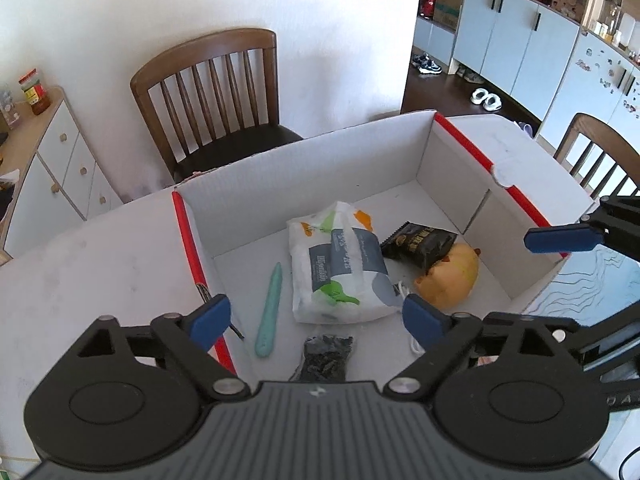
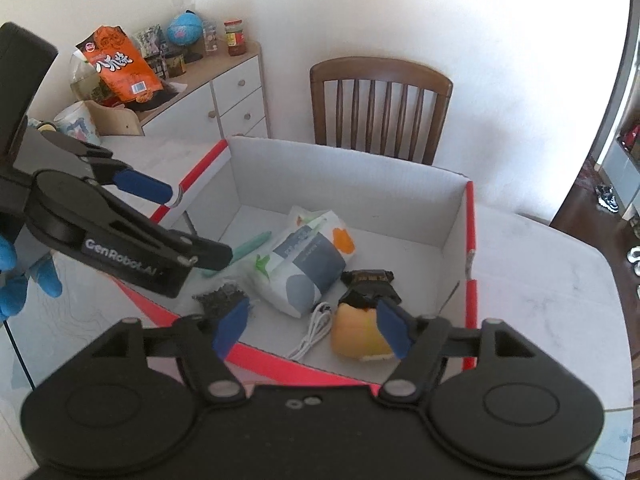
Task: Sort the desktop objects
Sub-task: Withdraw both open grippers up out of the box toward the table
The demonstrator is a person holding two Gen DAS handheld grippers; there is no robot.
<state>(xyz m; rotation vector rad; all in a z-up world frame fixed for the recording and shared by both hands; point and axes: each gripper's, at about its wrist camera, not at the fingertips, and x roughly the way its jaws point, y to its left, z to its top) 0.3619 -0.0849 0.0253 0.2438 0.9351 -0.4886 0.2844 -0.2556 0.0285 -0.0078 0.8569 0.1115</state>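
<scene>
The teal pen (image 1: 270,312) lies flat in the white box (image 1: 304,168), its long axis running away from me, tip toward the far wall; it sits just ahead of my left gripper (image 1: 316,320), whose jaws are spread, pinching nothing; my right gripper (image 2: 314,330) is likewise spread above the yellow plush toy (image 2: 360,336).

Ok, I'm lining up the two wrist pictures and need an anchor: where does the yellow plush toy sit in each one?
Left wrist: the yellow plush toy lies right of centre, in the box, beside the black snack packet.
Right wrist: the toy lies low and centre-right, partly behind a blue fingertip.
Shared landmark: the white tissue pack in the middle of the box.
</scene>
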